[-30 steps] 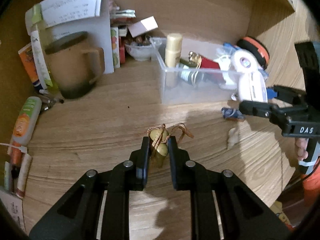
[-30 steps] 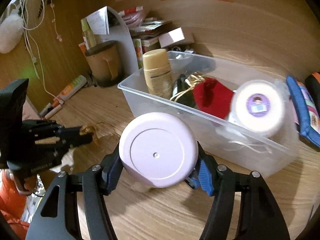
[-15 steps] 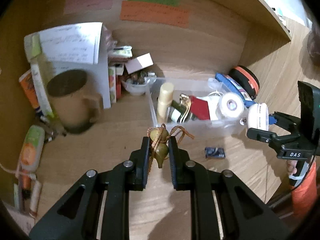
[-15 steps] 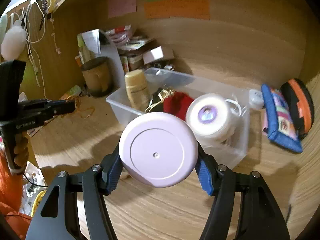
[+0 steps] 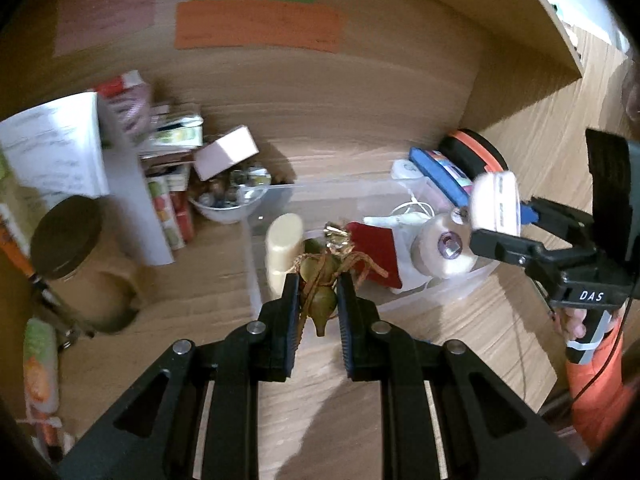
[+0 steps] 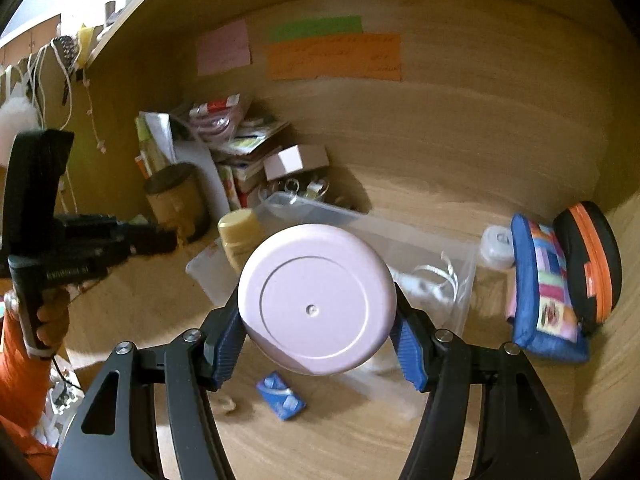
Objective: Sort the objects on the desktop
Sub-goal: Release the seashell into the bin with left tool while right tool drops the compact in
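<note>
Fingers: left gripper (image 5: 318,294) clamped on gourd charm (image 5: 320,284) above bin (image 5: 460,292) at 12 o'clock, right gripper (image 6: 316,336) clamped on round case (image 6: 318,306) at rim edges; risks: cord snagging on release, case slipping out.

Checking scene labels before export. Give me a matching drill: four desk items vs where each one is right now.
Items:
1. gourd charm
2. round white case
3. thread spool
4. blue packet

Places:
A. inside the clear bin
B. lying on the desk
C. clamped in the left gripper
D. clamped in the right gripper

Pairs: 1-C, 2-D, 3-A, 4-B
</note>
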A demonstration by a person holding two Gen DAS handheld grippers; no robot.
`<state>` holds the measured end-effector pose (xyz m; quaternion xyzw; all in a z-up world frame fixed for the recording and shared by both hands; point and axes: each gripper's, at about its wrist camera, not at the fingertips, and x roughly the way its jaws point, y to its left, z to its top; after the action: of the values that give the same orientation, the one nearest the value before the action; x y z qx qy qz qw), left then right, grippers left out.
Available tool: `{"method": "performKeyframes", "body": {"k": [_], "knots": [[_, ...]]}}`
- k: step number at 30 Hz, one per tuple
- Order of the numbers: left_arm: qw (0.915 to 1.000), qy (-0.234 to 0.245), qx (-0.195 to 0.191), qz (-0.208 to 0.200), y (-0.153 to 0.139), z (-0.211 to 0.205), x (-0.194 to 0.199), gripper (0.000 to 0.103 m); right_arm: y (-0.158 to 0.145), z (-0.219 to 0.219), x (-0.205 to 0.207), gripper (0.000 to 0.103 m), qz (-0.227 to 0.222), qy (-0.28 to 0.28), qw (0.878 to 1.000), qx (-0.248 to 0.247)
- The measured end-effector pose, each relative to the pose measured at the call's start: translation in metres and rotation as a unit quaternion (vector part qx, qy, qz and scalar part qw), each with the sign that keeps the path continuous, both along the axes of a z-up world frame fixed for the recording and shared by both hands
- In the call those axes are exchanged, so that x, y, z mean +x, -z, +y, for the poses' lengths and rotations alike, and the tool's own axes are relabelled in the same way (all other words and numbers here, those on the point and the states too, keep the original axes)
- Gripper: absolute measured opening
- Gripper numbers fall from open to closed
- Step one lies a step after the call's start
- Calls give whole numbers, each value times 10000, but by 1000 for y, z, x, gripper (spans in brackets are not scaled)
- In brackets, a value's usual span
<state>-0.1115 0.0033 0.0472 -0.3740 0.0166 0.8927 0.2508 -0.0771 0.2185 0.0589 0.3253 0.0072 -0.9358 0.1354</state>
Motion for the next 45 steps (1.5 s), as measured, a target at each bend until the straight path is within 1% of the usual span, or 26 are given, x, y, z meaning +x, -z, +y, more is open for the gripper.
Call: {"method": "performKeyframes", "body": {"k": [2, 7, 13, 16, 20, 24, 27, 31, 34, 37, 39, 41, 45], "knots": [[9999, 69, -65, -39, 5, 9, -7, 17, 0, 1, -9, 61, -50, 3, 10000, -34], [9994, 165, -211, -201, 22, 24, -21, 17, 10, -5, -25, 61, -231, -113, 9997, 55], [9988, 240, -298, -307, 37, 28, -30, 17, 24, -19, -45, 61, -434, -289, 9985, 194], [9984, 302, -320, -349, 42, 29, -33, 17, 28, -24, -50, 61, -473, -354, 9981, 156], [9980, 356, -410, -313, 49, 33, -35, 17, 33, -28, -54, 61, -543, -380, 9976, 218], [9979, 493, -246, -351, 50, 32, -35, 17, 38, -33, -62, 61, -639, -424, 9963, 393], [9981, 505, -279, -235, 49, 32, -33, 20, 41, -40, -68, 61, -666, -477, 9952, 543], [9980, 522, -197, -300, 52, 26, -34, 20, 44, -46, -76, 61, -722, -487, 9940, 654], [9983, 495, -208, -218, 50, 23, -32, 22, 47, -49, -81, 61, -787, -477, 9929, 753], [9987, 475, -132, -147, 45, 19, -30, 27, 44, -51, -80, 61, -751, -480, 9931, 766], [9989, 445, -96, -104, 42, 18, -29, 35, 40, -52, -78, 61, -678, -466, 9935, 793], [9991, 416, -64, -37, 40, 16, -28, 40, 34, -52, -73, 61, -608, -445, 9937, 827], [9990, 445, -6, 48, 36, 17, -23, 43, 21, -50, -57, 62, -460, -366, 9945, 867]]}}
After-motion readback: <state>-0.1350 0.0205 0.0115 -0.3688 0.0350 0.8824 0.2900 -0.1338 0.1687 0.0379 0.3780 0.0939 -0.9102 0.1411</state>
